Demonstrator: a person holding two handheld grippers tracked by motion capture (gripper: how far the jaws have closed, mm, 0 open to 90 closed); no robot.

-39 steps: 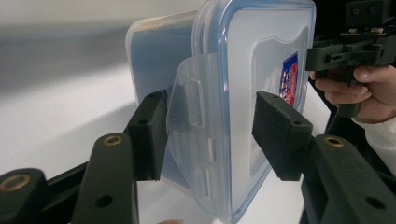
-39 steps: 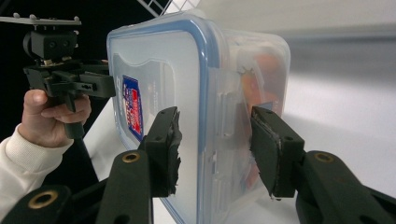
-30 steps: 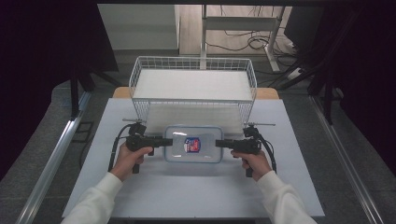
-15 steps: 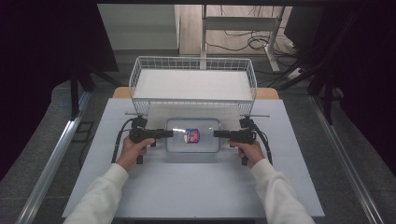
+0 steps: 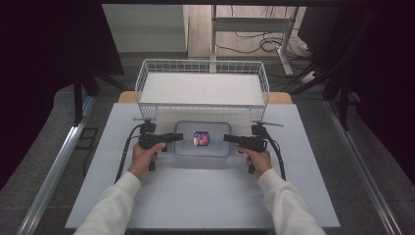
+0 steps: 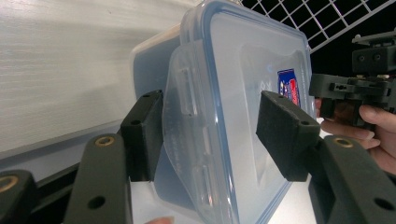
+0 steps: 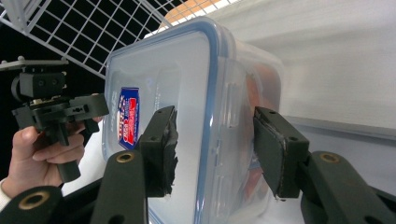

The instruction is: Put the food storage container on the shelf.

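The lidded box (image 5: 202, 139) lies lengthwise between the left gripper (image 5: 177, 137) and right gripper (image 5: 228, 139), each gaping wide around an end latch.

container (image 6: 243, 93) label (image 6: 290, 87): print too small | contents: blurred behind translucent wall

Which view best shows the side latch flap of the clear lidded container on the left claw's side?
The left gripper view: the latch flap sits close-up between the left claw's open jaws. The right gripper view shows the container's opposite end; the high view shows it small, latch indistinct.
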